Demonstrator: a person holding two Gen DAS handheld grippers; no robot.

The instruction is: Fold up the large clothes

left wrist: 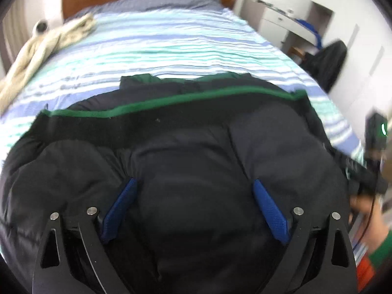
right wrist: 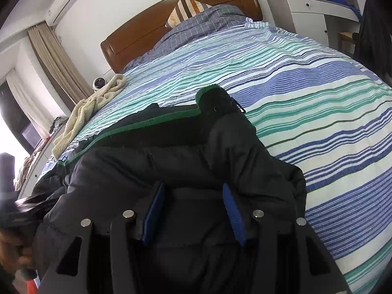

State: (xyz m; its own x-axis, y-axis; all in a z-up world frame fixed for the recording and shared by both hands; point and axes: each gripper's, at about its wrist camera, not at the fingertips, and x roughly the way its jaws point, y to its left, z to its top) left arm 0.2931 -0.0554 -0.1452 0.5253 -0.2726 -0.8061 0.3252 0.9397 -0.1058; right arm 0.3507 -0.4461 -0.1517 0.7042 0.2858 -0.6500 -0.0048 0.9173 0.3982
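Striped bed [right wrist: 318,112] is carrying the black jacket [left wrist: 196,147], lying crosswise beneath both grippers: left gripper [left wrist: 193,210] is hovering wide open over it, empty; right gripper [right wrist: 193,213], half-open, is straddling a fold, grip unclear.

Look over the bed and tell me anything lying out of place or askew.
A cream towel lies crumpled along the bed's left edge, partly hanging over it, not folded. The dark puffy jacket is bunched and uneven on the striped bedspread, one green-trimmed cuff poking up. Nothing looks spilled or damaged.
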